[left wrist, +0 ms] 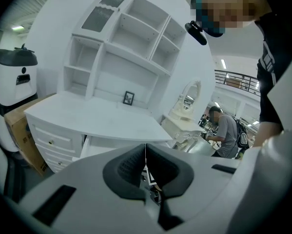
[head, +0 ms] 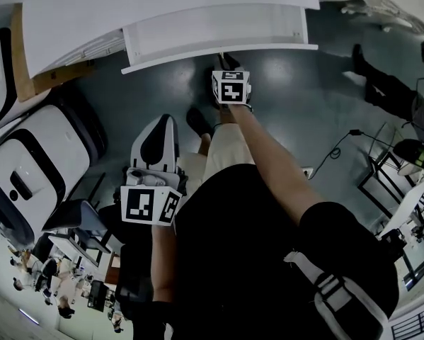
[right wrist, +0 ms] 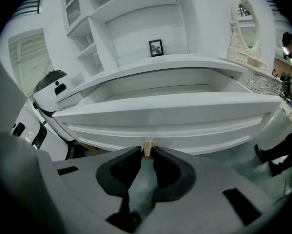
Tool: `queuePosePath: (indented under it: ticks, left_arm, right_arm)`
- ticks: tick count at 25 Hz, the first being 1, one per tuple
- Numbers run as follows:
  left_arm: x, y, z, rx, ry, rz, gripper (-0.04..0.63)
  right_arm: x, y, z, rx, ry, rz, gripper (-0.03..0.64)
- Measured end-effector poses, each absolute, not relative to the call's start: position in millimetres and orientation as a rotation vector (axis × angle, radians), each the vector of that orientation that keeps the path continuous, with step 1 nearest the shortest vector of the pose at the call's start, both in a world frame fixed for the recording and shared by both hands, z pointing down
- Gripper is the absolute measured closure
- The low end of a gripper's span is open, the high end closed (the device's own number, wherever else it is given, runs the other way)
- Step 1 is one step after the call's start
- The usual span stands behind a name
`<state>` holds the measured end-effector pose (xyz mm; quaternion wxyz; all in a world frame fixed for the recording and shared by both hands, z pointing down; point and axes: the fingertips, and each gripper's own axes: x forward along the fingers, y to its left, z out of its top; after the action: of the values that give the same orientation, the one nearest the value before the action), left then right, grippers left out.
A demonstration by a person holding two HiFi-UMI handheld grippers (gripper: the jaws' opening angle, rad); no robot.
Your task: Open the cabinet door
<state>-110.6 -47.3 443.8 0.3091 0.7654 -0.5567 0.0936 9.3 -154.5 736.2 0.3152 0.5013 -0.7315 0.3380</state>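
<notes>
The right hand-held gripper (right wrist: 147, 155) is clamped on the small brass knob (right wrist: 147, 147) of the cabinet door (right wrist: 184, 113), which juts out below the desk (right wrist: 136, 72) top. Only the pad tips bite, so I'd say a crooked pull could slip them off. The left hand-held gripper (left wrist: 146, 152) hangs back from the desk, jaws together and empty.

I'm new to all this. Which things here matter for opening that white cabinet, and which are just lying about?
In the job:
right gripper, fingers closed on the brass knob
white drawer front, pulled out

Just lying about:
left gripper, shut and empty
small picture frame on the desk
oval mirror
white machine beside the cabinet
</notes>
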Motion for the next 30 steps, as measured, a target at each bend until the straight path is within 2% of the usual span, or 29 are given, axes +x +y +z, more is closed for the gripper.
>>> queuePosePath:
  ticks: [30]
  left_arm:
    - [-134, 56, 429, 2.138, -1.402, 0.278, 0.572]
  right_arm:
    - [19, -55, 736, 1.369, -1.874, 0.856, 0.523]
